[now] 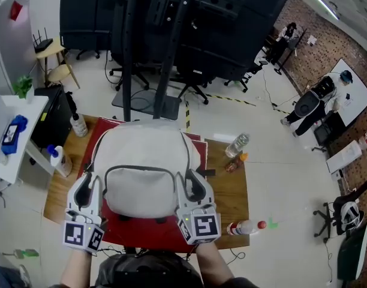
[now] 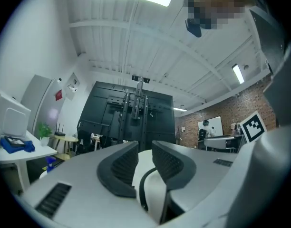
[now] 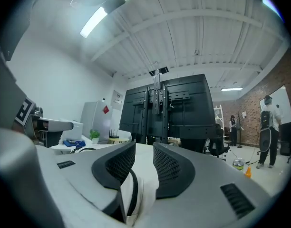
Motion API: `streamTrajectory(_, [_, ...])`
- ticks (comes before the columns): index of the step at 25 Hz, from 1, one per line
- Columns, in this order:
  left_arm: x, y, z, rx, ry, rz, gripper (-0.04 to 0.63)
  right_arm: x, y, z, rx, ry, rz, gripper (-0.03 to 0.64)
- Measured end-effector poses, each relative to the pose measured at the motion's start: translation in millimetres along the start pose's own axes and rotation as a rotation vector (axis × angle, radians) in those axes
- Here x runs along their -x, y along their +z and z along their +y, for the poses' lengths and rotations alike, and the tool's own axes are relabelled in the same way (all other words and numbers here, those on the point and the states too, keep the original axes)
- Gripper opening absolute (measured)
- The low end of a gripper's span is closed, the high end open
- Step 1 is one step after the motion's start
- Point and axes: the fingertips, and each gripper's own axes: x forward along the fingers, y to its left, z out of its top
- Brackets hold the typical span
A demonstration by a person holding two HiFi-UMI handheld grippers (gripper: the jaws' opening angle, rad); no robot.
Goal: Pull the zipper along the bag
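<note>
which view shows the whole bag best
The head view: the whole pale bag shows there, lying on the red mat, with its dark-trimmed front pocket. The left gripper view shows only a fold of it with dark trim between the jaws. The right gripper view shows much the same.

A bottle (image 1: 60, 161) stands left of the bag (image 1: 144, 161); the tabletop (image 1: 228, 188) right lies open.

Looking down on a wooden worktop (image 1: 231, 188) bearing a red mat (image 1: 149, 234), with a spray bottle (image 1: 59, 159) standing at the left edge, a clear bottle (image 1: 237, 144) lying at the right and a red-capped bottle (image 1: 246, 227) lying near the front right corner.
</note>
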Motion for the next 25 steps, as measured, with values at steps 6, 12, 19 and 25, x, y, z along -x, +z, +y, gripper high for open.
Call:
streamTrajectory(6, [-22.4, 9.2, -16.0, 0.027, -0.034, 0.002, 0.012, 5.4, 6.1, -11.3, 0.01, -0.044, -0.014, 0.066])
streamTrajectory(12, [-36.2, -3.3, -32.4, 0.001, -0.078, 0.054, 0.011, 5.8, -3.5, -20.2, 0.034, -0.072, 0.035, 0.012])
streamTrajectory(19, [-45.8, -14.8, -44.5, 0.002, -0.112, 0.092, 0.011, 6.4, -5.4, -21.4, 0.053, -0.064, 0.059, 0.011])
streamTrajectory(25, [-52.1, -16.5, -49.0, -0.001, -0.124, 0.101, 0.011, 5.4, -9.1, -25.1, 0.063, -0.061, 0.078, 0.009])
